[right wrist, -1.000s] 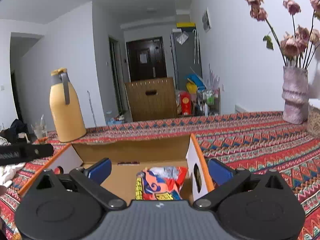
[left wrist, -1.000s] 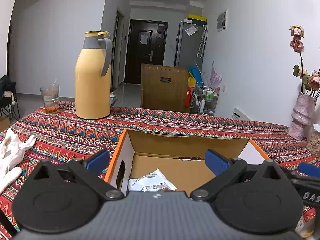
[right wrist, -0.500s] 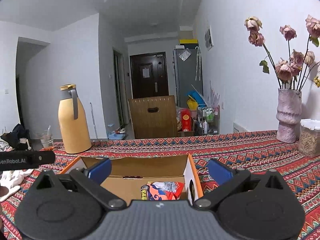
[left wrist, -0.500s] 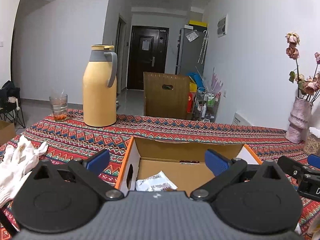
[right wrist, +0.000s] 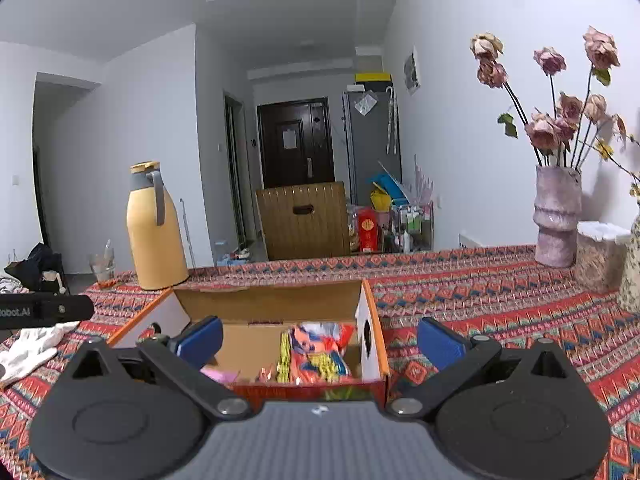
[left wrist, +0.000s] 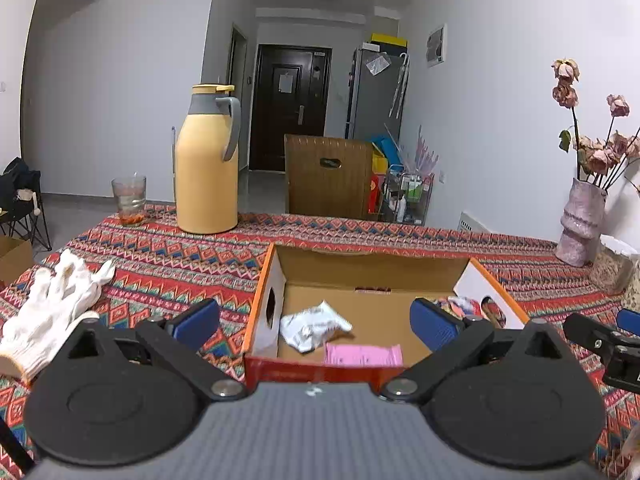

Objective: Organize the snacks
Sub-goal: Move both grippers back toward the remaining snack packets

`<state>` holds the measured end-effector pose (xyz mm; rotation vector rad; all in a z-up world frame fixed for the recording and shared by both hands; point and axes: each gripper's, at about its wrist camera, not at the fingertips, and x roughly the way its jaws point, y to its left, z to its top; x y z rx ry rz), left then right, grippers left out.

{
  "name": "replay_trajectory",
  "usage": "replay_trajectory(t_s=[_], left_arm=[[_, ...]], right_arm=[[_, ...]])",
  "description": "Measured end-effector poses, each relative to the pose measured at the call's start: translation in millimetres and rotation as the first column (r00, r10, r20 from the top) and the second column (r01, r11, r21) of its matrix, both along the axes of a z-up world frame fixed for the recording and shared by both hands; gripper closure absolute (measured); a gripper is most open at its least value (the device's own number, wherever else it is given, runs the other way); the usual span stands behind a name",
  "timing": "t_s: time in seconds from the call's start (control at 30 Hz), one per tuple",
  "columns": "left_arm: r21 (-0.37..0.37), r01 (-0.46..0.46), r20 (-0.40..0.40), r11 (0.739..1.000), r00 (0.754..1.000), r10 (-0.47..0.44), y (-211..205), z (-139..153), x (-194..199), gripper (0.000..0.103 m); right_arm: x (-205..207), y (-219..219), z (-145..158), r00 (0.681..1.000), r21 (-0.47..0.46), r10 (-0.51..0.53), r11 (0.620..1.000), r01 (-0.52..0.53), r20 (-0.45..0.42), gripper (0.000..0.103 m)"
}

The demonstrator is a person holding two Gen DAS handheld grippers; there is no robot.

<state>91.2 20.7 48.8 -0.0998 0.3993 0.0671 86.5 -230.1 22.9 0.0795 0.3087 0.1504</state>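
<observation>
An open cardboard box (left wrist: 372,268) with orange edges sits on the patterned tablecloth, also seen in the right wrist view as the box (right wrist: 272,304). Inside lie a crumpled white packet (left wrist: 314,326), a pink packet (left wrist: 362,354) and an orange snack bag (right wrist: 320,354). My left gripper (left wrist: 314,322) is open, held above and just in front of the box's near wall, with nothing between its fingers. My right gripper (right wrist: 320,338) is open too, empty, over the box's near right part. The right gripper's tip (left wrist: 600,340) shows at the left view's right edge.
A yellow thermos (left wrist: 208,160) and a glass (left wrist: 129,200) stand at the far left of the table. White gloves (left wrist: 52,308) lie at the left. A pink vase of dried roses (right wrist: 556,216) and a jar (right wrist: 598,254) stand at the right. A wooden chair back (left wrist: 326,178) rises behind the table.
Both grippers have drawn back and up from the box, so more of its near wall and contents show. The pink packet now comes into view. Both stay open.
</observation>
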Motion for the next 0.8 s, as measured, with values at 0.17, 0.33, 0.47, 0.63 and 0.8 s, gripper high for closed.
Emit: replay_trajectory(t_s=[0.17, 0.33, 0.47, 0.63, 0.8], left_arm=[[-0.003, -0.004, -0.026, 1.0, 1.0, 0.004, 2, -10, -15, 0.0], [-0.01, -0.014, -0.064, 1.0, 0.998, 0.013, 6, -24, -26, 0.0], [-0.017, -0.005, -0.087, 1.0, 0.996, 0.004, 7, -35, -42, 0.0], [-0.013, 0.019, -0.095, 1.0, 0.995, -0.02, 5, -48, -63, 0.0], [-0.002, 0.017, -0.071, 1.0, 0.997, -0.017, 8, -61, -79, 0.0]], right_arm=[[-18, -5, -8, 1.0, 0.003, -0.002, 1.0, 0.002, -0.021, 0.0], [-34, -9, -15, 0.999, -0.001, 0.004, 1.0, -0.004, -0.039, 0.0], [-43, -12, -22, 0.998, 0.008, 0.009, 1.0, -0.009, -0.061, 0.0], [-55, -19, -34, 0.996, 0.036, 0.01, 0.999, -0.006, -0.093, 0.0], [-63, -21, -46, 0.992, 0.022, 0.005, 1.0, -0.002, -0.128, 0.0]])
